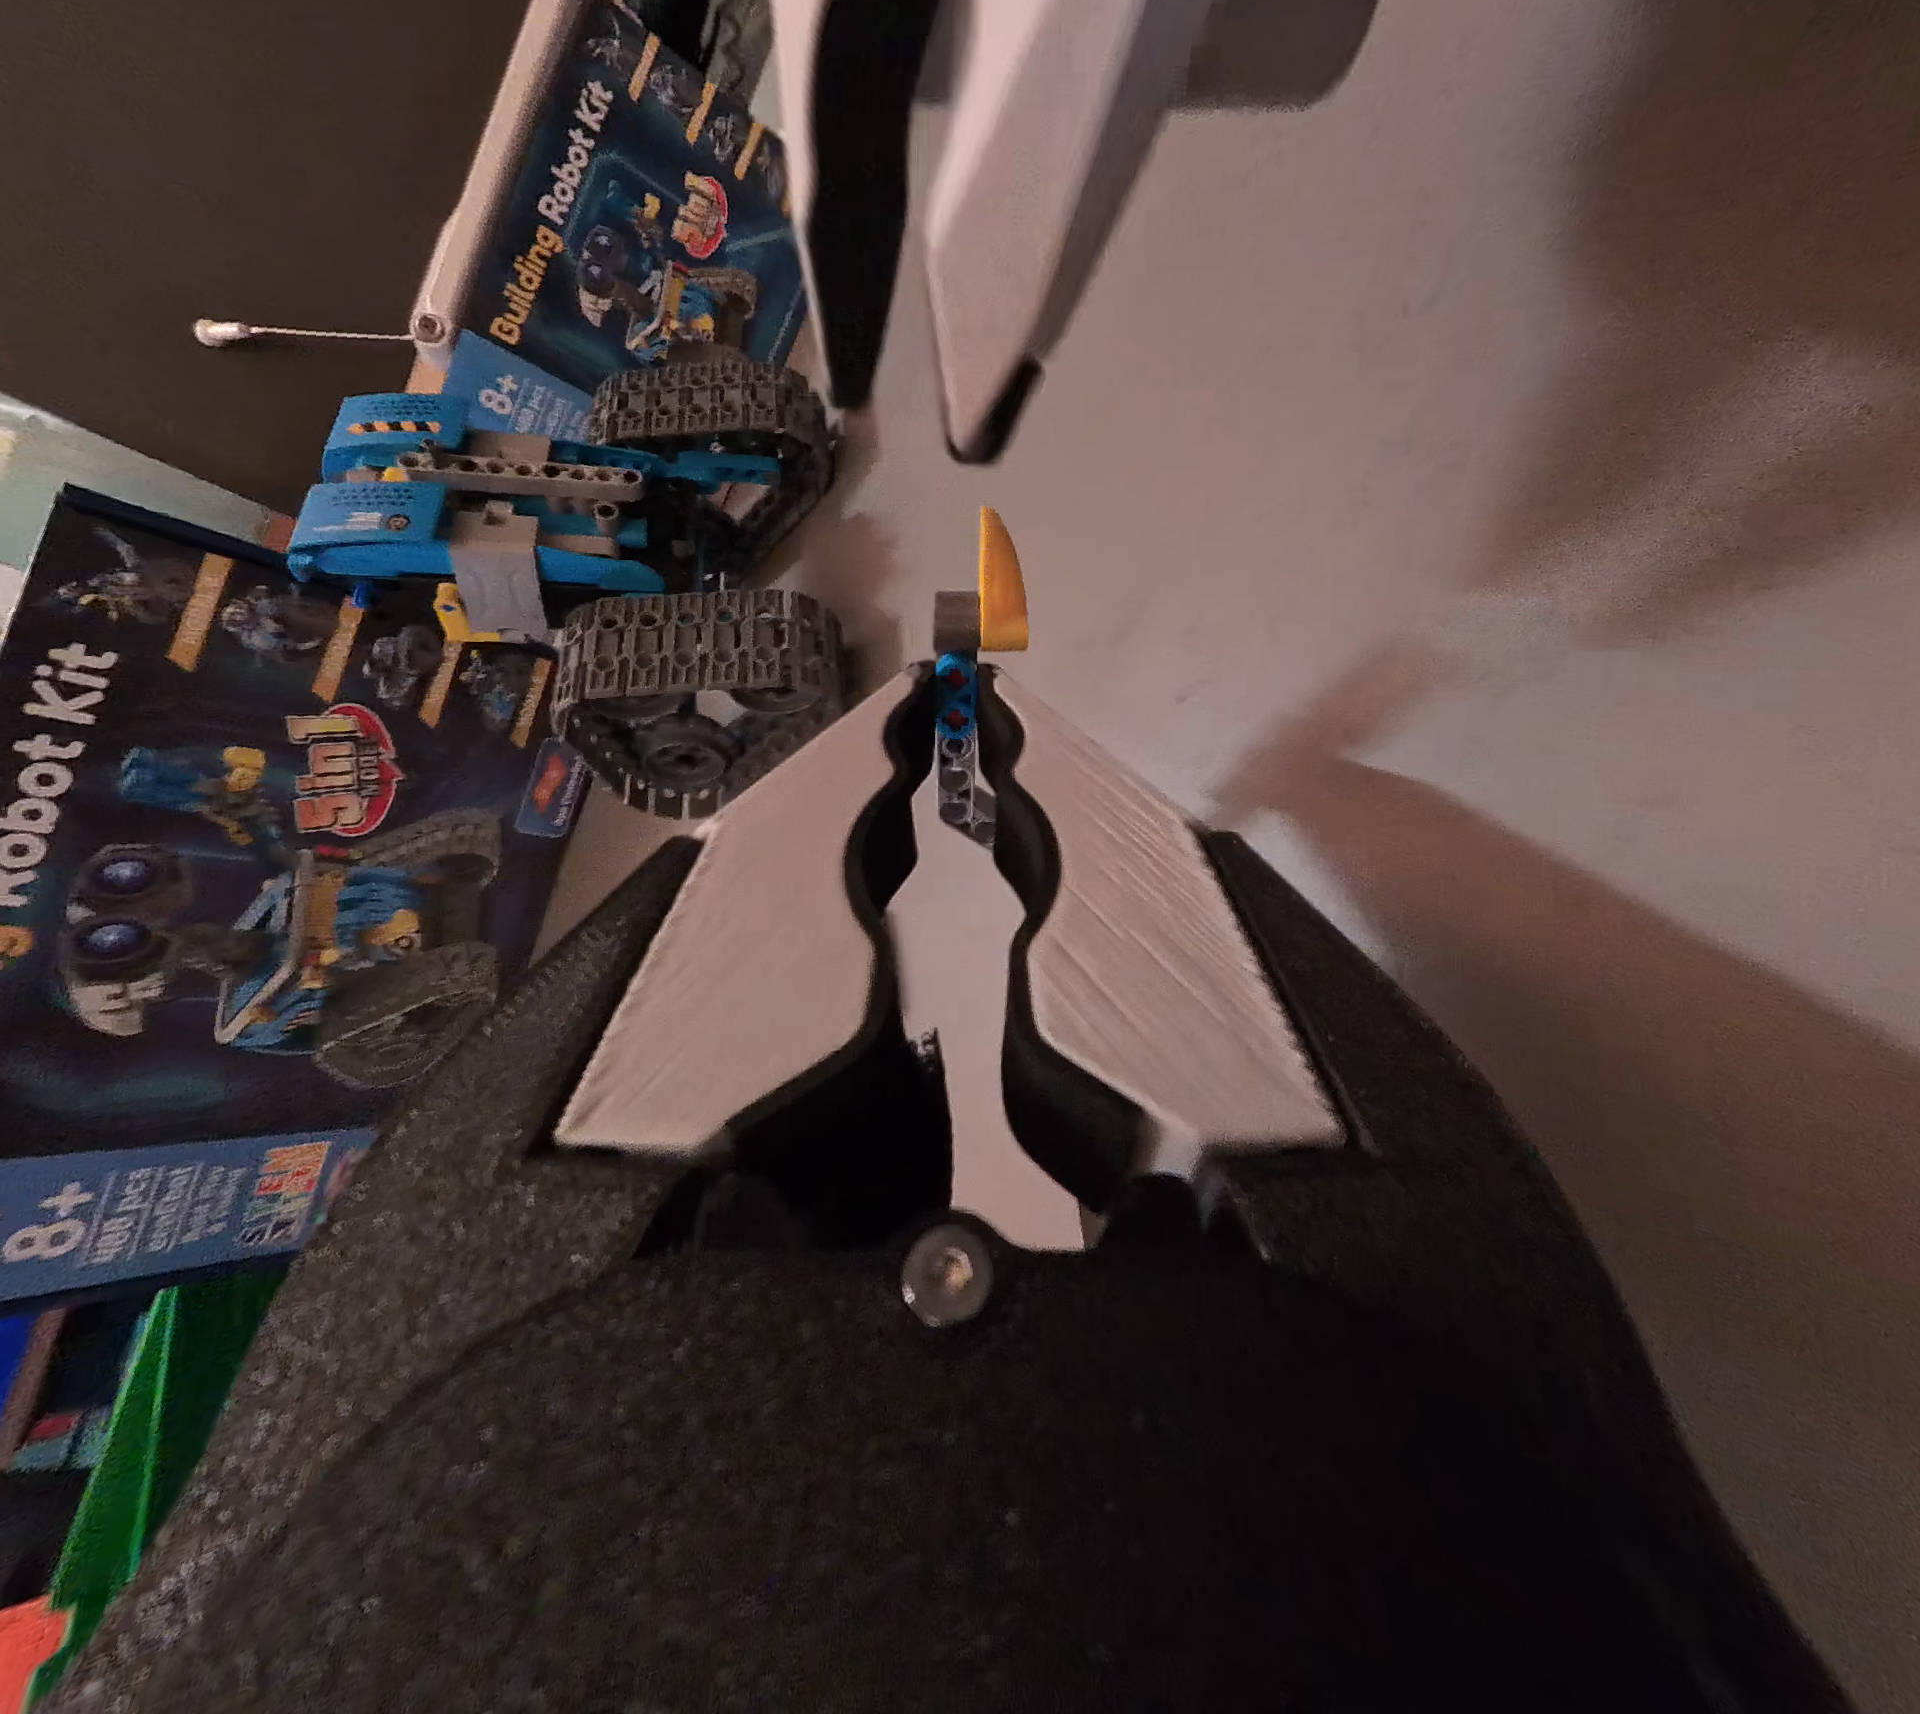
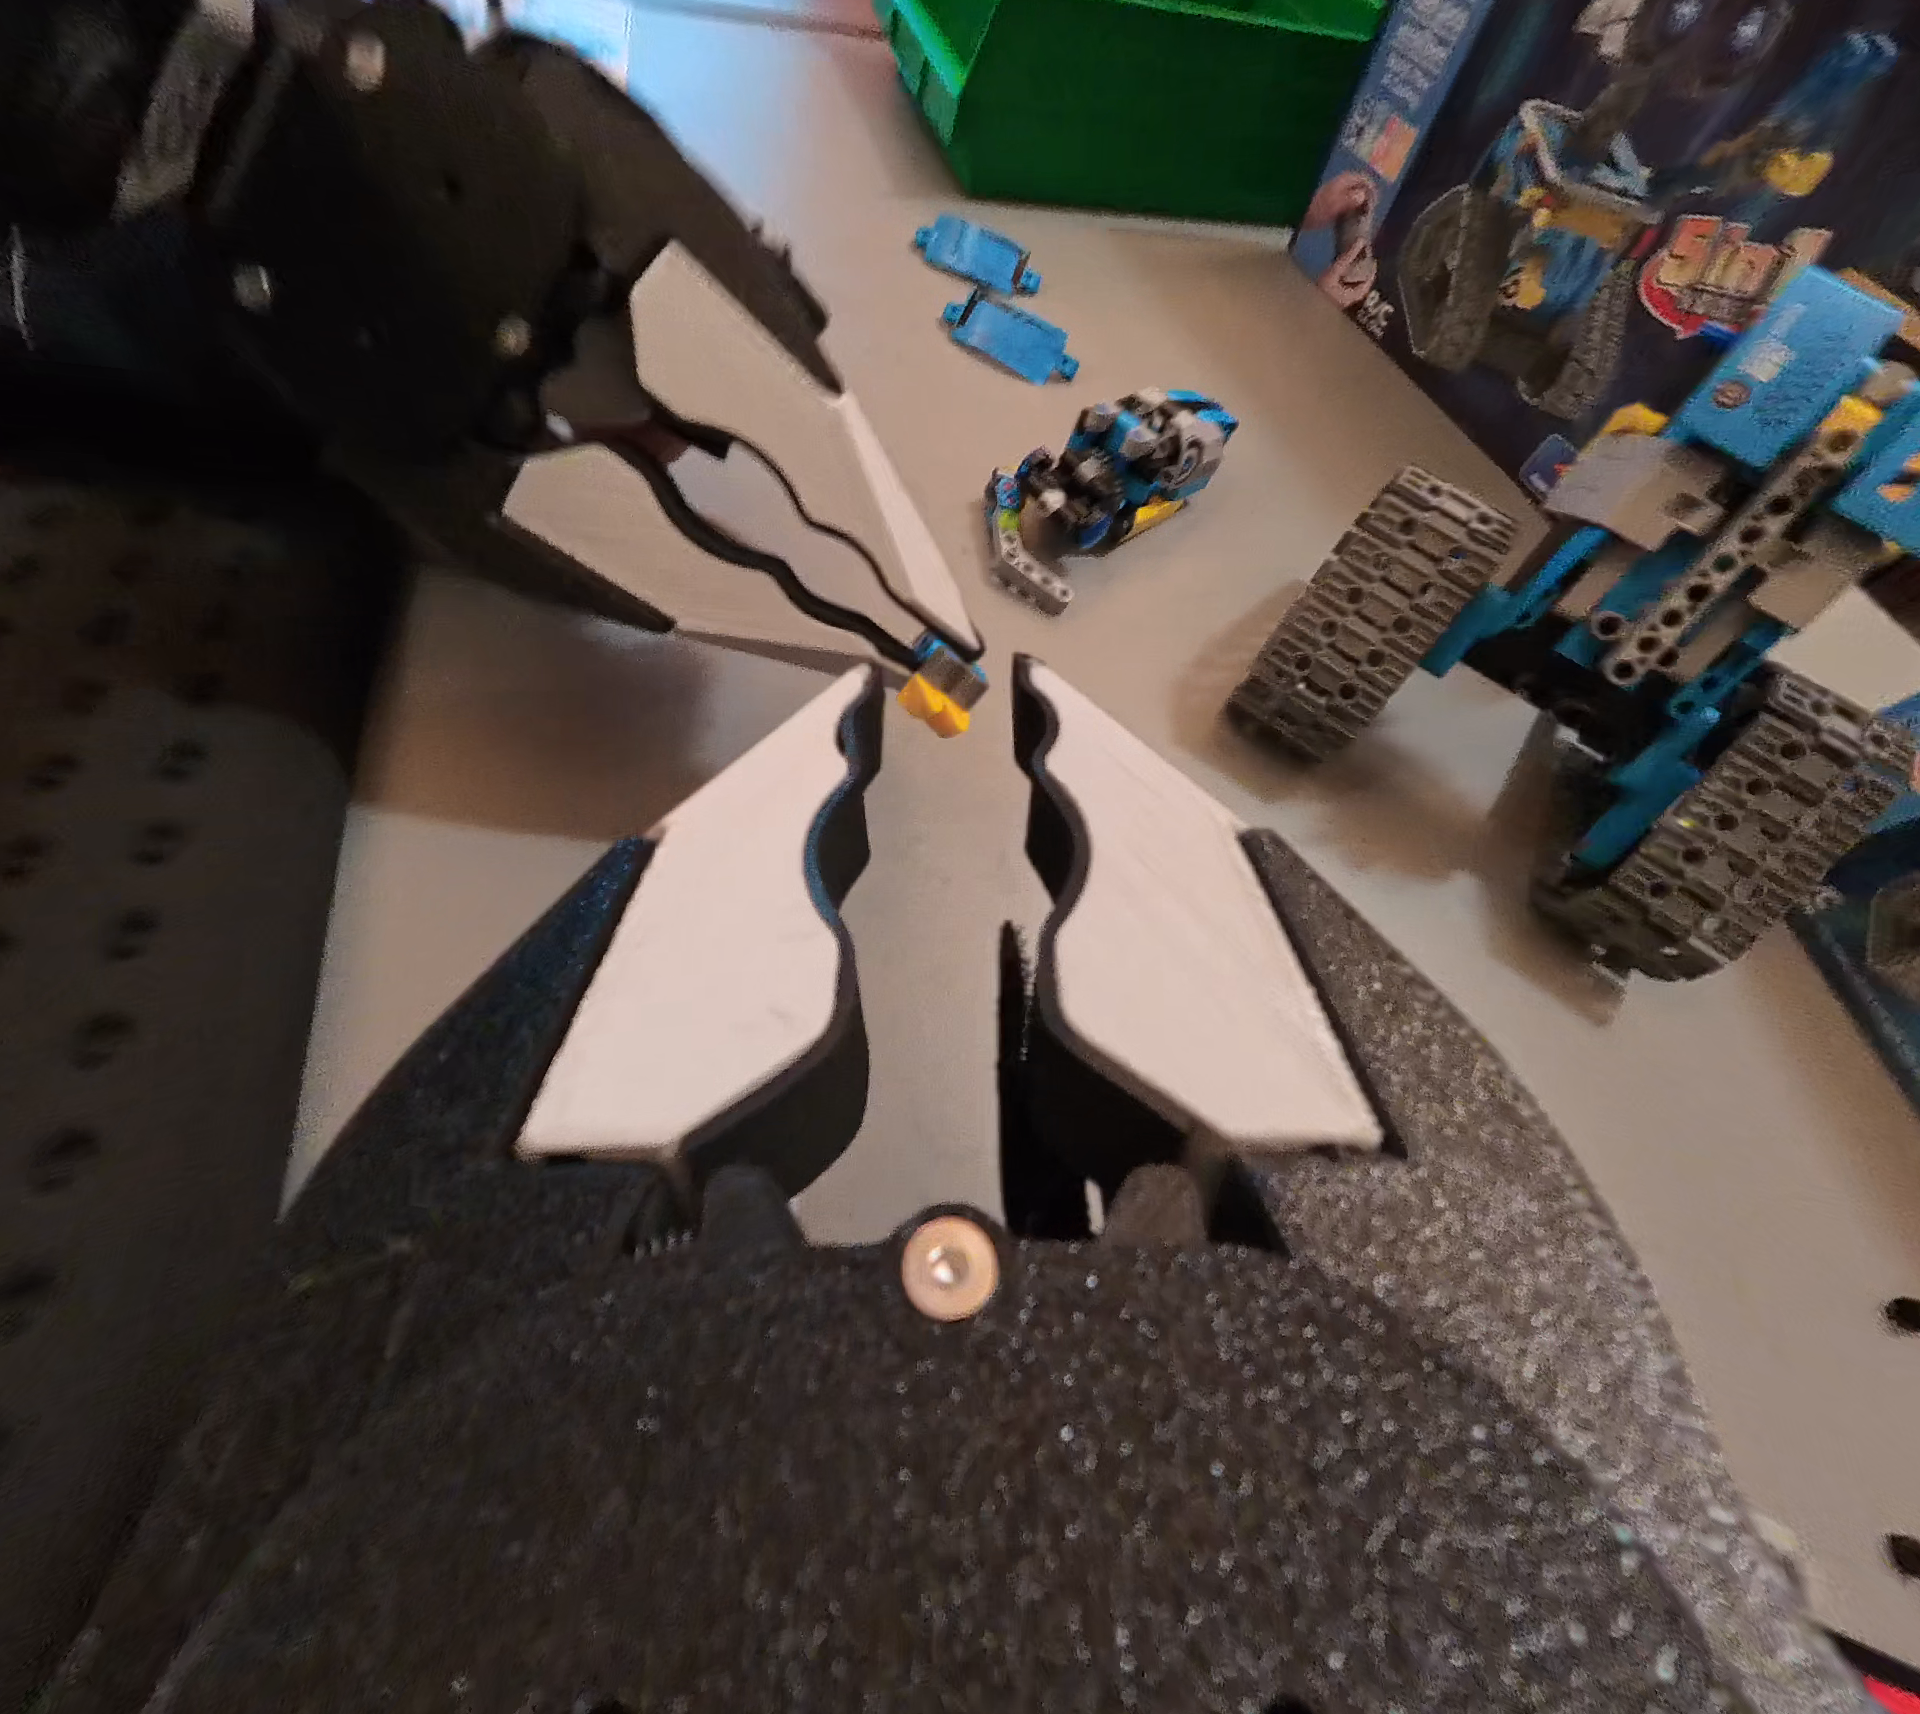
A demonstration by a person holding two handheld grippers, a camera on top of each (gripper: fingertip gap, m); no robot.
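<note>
**Operator:** Two grippers meet at frame centre. What does each one carry?

**Technician:** The left gripper (image 1: 958, 677) is clamped on a small brick assembly (image 1: 971, 688): a blue-and-grey beam runs between the fingers, with a grey block and a yellow wedge projecting beyond the tips. In the right wrist view the same assembly (image 2: 943, 685) sits at the tip of the left gripper (image 2: 940, 651), which enters from the upper left. Holding it by the beam leaves the yellow end exposed, probably so the other tool can reach it.

**Operator:** And the right gripper?

**Technician:** The right gripper (image 2: 943, 677) is parted and holds nothing; the yellow piece lies just ahead of its gap, apart from both fingers (blur prevents a finer reading). From the left wrist view it (image 1: 914, 417) descends from the top of frame, tips pointing at the assembly.

**Operator:** Surroundings?

**Technician:** The tracked robot model (image 2: 1621, 698) stands on the table (image 2: 1195, 885) at right, before a kit box (image 2: 1621, 137). A smaller sub-assembly (image 2: 1112, 480), two blue panels (image 2: 992, 293) and a green bin (image 2: 1122, 75) lie in the upper centre.
</note>
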